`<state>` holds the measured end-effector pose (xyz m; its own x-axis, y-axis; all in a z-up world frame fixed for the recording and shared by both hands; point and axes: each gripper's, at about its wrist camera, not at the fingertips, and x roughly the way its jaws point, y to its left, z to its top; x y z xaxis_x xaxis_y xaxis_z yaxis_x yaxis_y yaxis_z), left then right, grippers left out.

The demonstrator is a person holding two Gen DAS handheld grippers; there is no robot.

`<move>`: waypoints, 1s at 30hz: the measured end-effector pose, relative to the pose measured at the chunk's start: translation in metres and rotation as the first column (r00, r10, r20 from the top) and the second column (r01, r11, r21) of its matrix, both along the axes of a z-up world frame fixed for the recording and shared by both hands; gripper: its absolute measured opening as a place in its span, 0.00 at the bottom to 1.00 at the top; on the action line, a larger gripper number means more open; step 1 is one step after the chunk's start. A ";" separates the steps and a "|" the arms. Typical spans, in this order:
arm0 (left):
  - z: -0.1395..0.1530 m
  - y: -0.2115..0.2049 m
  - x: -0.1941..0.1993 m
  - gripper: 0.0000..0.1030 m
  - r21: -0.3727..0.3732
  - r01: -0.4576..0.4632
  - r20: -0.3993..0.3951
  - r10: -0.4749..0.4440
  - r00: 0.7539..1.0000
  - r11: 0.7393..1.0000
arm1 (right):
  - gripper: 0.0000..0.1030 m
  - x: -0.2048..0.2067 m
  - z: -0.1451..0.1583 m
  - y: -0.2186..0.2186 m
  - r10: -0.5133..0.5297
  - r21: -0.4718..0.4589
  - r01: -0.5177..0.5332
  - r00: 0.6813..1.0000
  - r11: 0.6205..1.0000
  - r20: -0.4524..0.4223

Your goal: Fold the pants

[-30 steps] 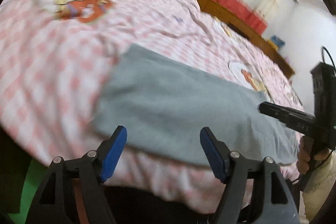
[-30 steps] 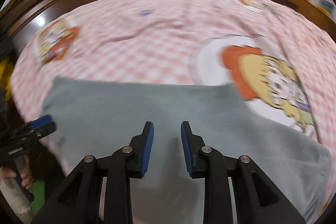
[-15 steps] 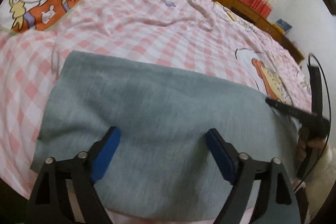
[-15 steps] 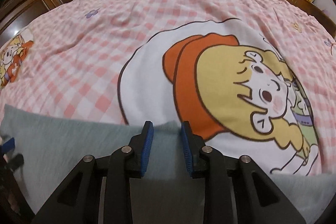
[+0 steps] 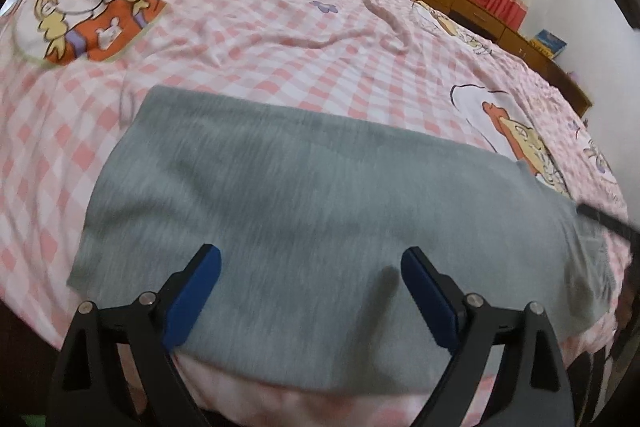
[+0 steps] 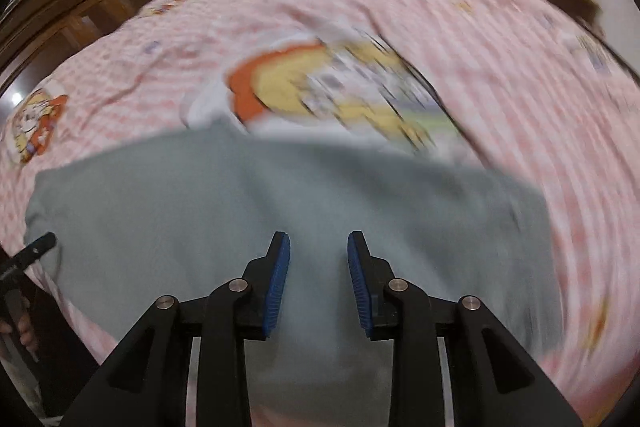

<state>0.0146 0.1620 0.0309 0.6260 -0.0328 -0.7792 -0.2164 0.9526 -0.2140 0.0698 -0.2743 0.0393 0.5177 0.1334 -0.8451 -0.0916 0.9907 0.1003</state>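
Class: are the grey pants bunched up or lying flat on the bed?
Flat. The pants lie as one smooth grey rectangle on the checked bedspread; neither gripper holds them.

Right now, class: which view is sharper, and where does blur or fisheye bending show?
Left wrist view: sharper, slight streaking on the flat grey fabric pants; pink checked bedsheet bows outward. Right wrist view: heavy motion smear across the sheet's cartoon print.

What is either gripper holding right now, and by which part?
Nothing. The left gripper is wide open and the right gripper is partly open, both with only the flat grey pants showing between their fingers.
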 end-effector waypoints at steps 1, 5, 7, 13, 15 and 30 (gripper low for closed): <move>0.000 -0.001 -0.005 0.91 -0.010 -0.003 0.000 0.003 1.000 1.000 | 0.30 -0.012 -0.011 -0.010 -0.023 0.034 0.024 1.000 0.999 -0.014; -0.009 -0.010 -0.019 0.91 -0.053 0.002 -0.028 -0.003 1.000 0.999 | 0.31 -0.041 -0.021 -0.016 -0.029 0.064 0.028 1.000 0.998 0.009; -0.014 -0.016 -0.021 0.91 -0.017 0.004 -0.045 -0.005 0.999 1.000 | 0.32 -0.049 -0.024 -0.014 -0.035 0.051 0.035 0.999 0.998 0.017; -0.024 -0.020 -0.022 0.98 -0.046 -0.036 -0.057 0.034 0.998 0.998 | 0.34 -0.059 -0.029 -0.012 -0.068 0.034 0.066 0.995 0.997 0.076; -0.024 -0.017 -0.025 0.98 -0.070 -0.047 -0.039 0.044 0.998 0.996 | 0.34 -0.059 -0.028 -0.009 -0.070 0.018 0.069 0.994 0.997 0.087; 0.019 0.026 -0.052 0.98 0.124 -0.018 0.049 0.012 0.999 0.992 | 0.78 -0.066 -0.025 0.026 -0.015 -0.076 0.020 0.998 0.997 0.065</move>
<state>-0.0375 0.1875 0.0494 0.6627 0.0719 -0.7454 -0.2228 0.9693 -0.1045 0.0035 -0.2481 0.0142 0.5729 0.0597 -0.8174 -0.0776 0.9968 0.0184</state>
